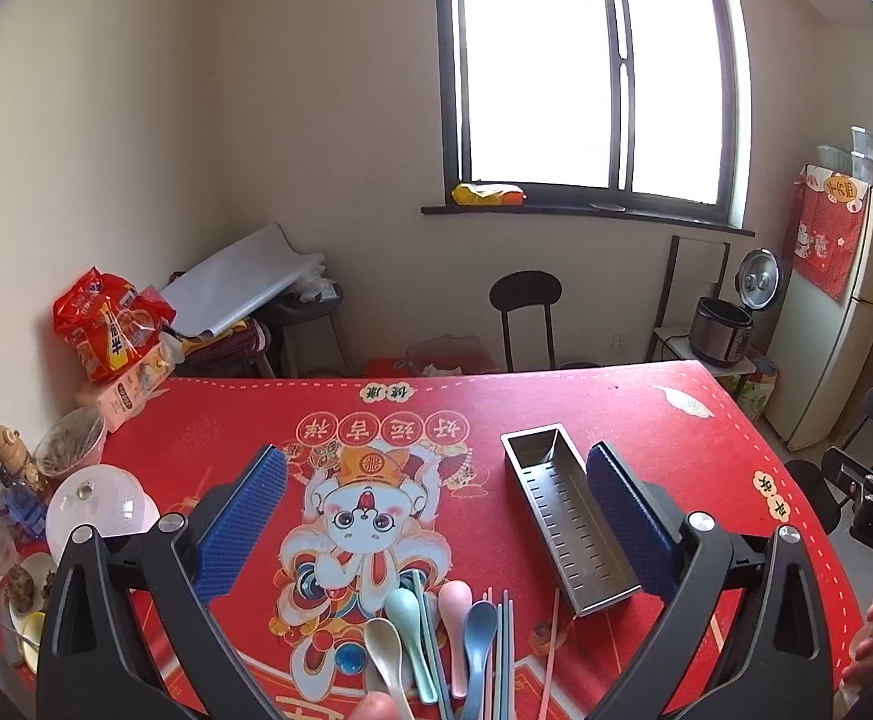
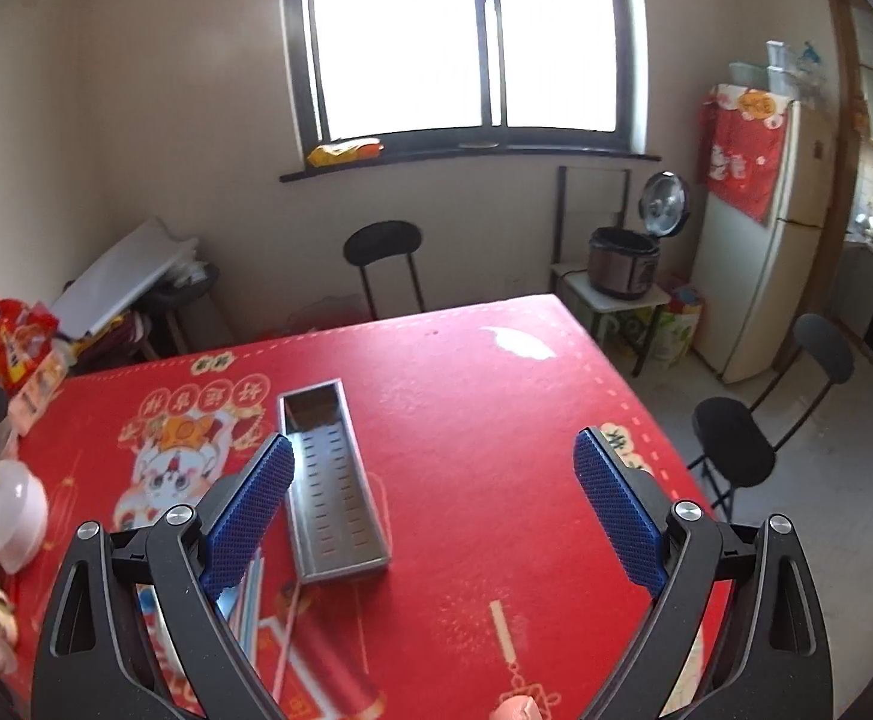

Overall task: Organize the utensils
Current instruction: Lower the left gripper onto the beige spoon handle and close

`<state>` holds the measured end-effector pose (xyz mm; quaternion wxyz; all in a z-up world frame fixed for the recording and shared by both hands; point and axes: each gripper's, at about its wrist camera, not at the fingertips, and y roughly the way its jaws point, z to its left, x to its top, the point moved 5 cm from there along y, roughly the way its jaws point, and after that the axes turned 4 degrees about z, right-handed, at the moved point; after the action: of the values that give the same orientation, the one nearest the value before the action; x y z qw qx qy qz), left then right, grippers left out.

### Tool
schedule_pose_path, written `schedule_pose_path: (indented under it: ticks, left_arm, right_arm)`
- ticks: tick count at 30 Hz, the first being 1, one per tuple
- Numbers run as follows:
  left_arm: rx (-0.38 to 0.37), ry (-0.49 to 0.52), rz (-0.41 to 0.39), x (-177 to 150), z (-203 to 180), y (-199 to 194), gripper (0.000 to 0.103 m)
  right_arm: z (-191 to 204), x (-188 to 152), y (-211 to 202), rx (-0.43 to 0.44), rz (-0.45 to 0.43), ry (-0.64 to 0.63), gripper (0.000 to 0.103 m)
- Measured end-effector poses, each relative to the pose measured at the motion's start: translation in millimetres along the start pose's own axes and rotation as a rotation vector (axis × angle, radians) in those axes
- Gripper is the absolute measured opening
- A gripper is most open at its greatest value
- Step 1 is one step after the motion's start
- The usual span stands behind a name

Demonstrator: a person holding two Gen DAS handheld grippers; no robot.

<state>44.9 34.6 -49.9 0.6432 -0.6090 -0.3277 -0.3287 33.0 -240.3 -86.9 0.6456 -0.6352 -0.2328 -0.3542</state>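
Spoons [image 1: 436,636] and chopsticks [image 1: 503,654] lie beside the steel tray [image 1: 568,516]; both grippers' jaws spread wide, empty.

Spoon [image 1: 477,648] and chopstick [image 1: 550,654] handles are cut off by the lower frame edge. The left finger [image 2: 250,510] hides the chopsticks' upper ends.

Counted on and around the red table

Four spoons: beige [image 1: 383,648], mint green [image 1: 407,618], pink [image 1: 454,600], blue [image 1: 478,630], bunched at lower centre. Several chopsticks [image 1: 505,648] beside them, exact number unclear, plus one pink stick [image 1: 551,642] apart to the right. One perforated metal tray [image 1: 568,516], right of centre. One domed cover [image 1: 100,504] at lower left. Two grippers: left [image 1: 436,480], right [image 2: 433,468].
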Motion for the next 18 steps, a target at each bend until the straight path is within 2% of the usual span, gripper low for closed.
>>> schedule_pose_path:
  ticks: [3,6,10,13,18]
  left_arm:
    - [0.025,-0.015,0.063,-18.0,20.2,15.8,0.098]
    - [0.068,-0.035,0.131,-41.0,43.7,33.1,0.098]
    - [0.048,-0.087,0.227,-73.6,71.4,56.6,0.098]
    - [0.092,-0.123,0.255,-98.1,87.8,68.5,0.098]
    - [0.09,-0.167,0.37,-144.0,97.0,96.9,0.098]
  right_arm:
    - [10.9,-7.8,16.6,0.021,0.008,-0.055,0.091]
    - [22.1,-15.7,40.9,0.059,0.073,-0.084,0.091]
    - [45.4,-28.3,65.8,0.119,0.121,-0.127,0.091]
    - [71.8,-44.6,84.8,0.169,0.19,-0.214,0.091]
    - [111.8,-85.1,109.4,0.151,0.279,-0.39,0.091]
